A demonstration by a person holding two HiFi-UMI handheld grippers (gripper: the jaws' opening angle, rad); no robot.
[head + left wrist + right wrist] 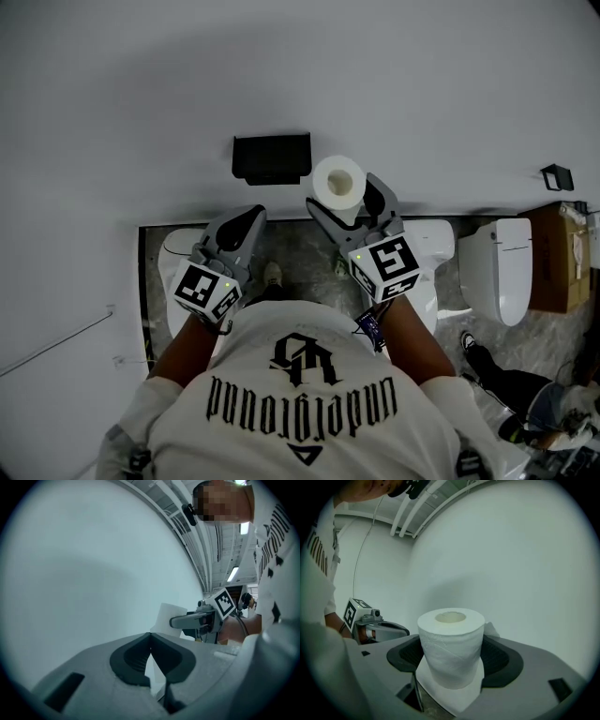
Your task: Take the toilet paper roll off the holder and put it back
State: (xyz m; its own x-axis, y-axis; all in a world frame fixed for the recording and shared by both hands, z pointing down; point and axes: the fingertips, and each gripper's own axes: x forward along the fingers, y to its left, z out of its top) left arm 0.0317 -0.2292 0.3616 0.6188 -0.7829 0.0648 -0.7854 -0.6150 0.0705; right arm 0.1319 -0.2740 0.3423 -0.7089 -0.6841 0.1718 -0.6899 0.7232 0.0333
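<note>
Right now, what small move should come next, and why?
Probably shift the right hand-held gripper left toward the black holder. The toilet paper roll is clamped between its jaws, off the holder and just to the right of it, so putting it back looks like the step that is left.

One toilet paper roll [337,183], one black holder [272,157] up on the wall. Two grippers, left gripper [253,216] and right gripper [345,202], one marker cube each, so two cubes [206,289] [389,264]. Looks like three white toilets [183,253] [429,239] [497,267], plus one cardboard box [562,253], one small black bracket [558,176], one person [300,412] in a white shirt
</note>
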